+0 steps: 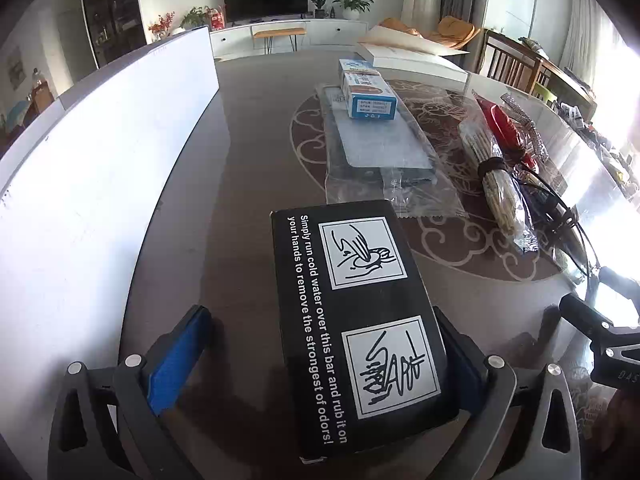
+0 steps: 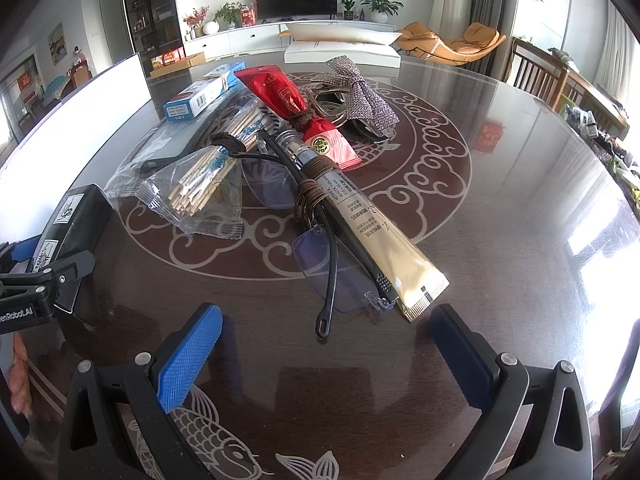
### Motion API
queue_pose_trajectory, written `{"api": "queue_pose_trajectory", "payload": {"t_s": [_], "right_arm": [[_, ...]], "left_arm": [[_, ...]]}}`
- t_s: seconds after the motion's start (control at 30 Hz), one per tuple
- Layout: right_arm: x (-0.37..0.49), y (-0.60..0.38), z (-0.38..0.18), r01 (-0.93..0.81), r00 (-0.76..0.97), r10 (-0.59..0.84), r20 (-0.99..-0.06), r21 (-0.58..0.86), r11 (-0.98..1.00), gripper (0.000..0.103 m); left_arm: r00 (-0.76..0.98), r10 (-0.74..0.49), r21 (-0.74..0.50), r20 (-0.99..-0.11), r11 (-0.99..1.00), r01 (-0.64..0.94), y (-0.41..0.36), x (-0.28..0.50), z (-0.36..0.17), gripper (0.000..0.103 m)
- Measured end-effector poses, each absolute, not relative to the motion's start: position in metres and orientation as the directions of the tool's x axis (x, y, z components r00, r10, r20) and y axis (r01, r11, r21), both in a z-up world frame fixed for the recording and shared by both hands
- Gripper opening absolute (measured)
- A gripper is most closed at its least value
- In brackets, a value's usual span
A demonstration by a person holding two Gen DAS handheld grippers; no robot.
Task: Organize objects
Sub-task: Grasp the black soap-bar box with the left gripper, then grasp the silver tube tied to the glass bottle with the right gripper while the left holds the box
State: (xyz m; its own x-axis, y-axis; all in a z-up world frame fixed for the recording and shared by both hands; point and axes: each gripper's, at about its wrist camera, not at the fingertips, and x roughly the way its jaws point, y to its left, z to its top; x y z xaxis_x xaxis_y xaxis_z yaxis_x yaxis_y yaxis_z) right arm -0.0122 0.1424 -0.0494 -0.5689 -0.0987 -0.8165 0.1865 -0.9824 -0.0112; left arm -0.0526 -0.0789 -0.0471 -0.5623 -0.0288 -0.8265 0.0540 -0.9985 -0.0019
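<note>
My left gripper (image 1: 324,344) is open around a black box (image 1: 360,320) with white printed instructions; the box lies on the table against the right finger, with a gap to the left finger (image 1: 180,356). The box also shows at the left of the right wrist view (image 2: 76,216). My right gripper (image 2: 328,344) is open and empty above the table, just short of a gold tube (image 2: 384,248) and rimless glasses (image 2: 332,272). Behind them lie a bag of wooden sticks (image 2: 200,188), a red packet (image 2: 296,108) and a blue-and-white box (image 2: 200,96).
A white board (image 1: 100,152) stands along the table's left side. A flat plastic-wrapped pack (image 1: 380,148) carries the blue-and-white box (image 1: 368,92). A sparkly bow clip (image 2: 360,96) and a white box (image 2: 340,52) lie farther back. Chairs stand at the right.
</note>
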Motion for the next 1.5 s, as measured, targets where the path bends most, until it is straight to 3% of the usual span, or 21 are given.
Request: {"api": "queue_pose_trajectory", "payload": {"t_s": [0.43, 0.57, 0.7, 0.83, 0.97, 1.07, 1.27, 1.37, 1.4, 1.43, 1.5], "right_arm": [[-0.012, 0.143, -0.049, 0.186, -0.570, -0.103, -0.815, -0.005, -0.983, 0.103], [0.000, 0.162, -0.025, 0.188, -0.636, -0.253, -0.729, 0.172, -0.967, 0.103], [0.009, 0.188, -0.001, 0.174, -0.711, -0.291, -0.640, 0.241, -0.955, 0.103], [-0.015, 0.188, -0.001, 0.203, -0.665, -0.220, -0.714, 0.110, -0.973, 0.103], [-0.040, 0.187, 0.005, 0.177, -0.701, -0.108, -0.704, -0.025, -0.984, 0.103], [-0.068, 0.176, -0.013, 0.194, -0.637, -0.023, -0.771, -0.131, -0.972, 0.103], [-0.058, 0.137, -0.010, 0.365, -0.583, -0.152, -0.798, -0.089, -0.927, 0.101], [-0.064, 0.140, -0.001, 0.367, -0.596, -0.167, -0.785, -0.082, -0.927, 0.100], [-0.072, 0.145, 0.001, 0.353, -0.589, -0.165, -0.791, -0.068, -0.933, 0.095], [-0.078, 0.149, -0.001, 0.346, -0.573, -0.163, -0.803, -0.057, -0.937, 0.083], [-0.092, 0.155, -0.011, 0.349, -0.509, -0.148, -0.848, -0.046, -0.936, 0.069]], "left_arm": [[-0.574, -0.040, -0.003, -0.818, -0.997, 0.074, -0.077, -0.052, -0.048, 0.103], [-0.574, -0.040, -0.003, -0.818, -0.997, 0.074, -0.077, -0.052, -0.048, 0.103], [-0.574, -0.040, -0.003, -0.818, -0.997, 0.074, -0.077, -0.052, -0.048, 0.103], [-0.574, -0.040, -0.003, -0.818, -0.997, 0.074, -0.078, -0.052, -0.048, 0.103], [-0.575, -0.040, -0.003, -0.817, -0.997, 0.074, -0.078, -0.053, -0.048, 0.103], [-0.575, -0.040, -0.003, -0.817, -0.997, 0.074, -0.078, -0.053, -0.048, 0.103], [-0.575, -0.040, -0.003, -0.817, -0.997, 0.075, -0.078, -0.052, -0.048, 0.103], [-0.575, -0.040, -0.003, -0.817, -0.997, 0.074, -0.078, -0.052, -0.048, 0.103], [-0.575, -0.040, -0.003, -0.817, -0.997, 0.074, -0.078, -0.052, -0.048, 0.103], [-0.575, -0.040, -0.003, -0.817, -0.997, 0.074, -0.078, -0.052, -0.048, 0.103], [-0.575, -0.040, -0.003, -0.817, -0.997, 0.074, -0.078, -0.052, -0.048, 0.103]]}}
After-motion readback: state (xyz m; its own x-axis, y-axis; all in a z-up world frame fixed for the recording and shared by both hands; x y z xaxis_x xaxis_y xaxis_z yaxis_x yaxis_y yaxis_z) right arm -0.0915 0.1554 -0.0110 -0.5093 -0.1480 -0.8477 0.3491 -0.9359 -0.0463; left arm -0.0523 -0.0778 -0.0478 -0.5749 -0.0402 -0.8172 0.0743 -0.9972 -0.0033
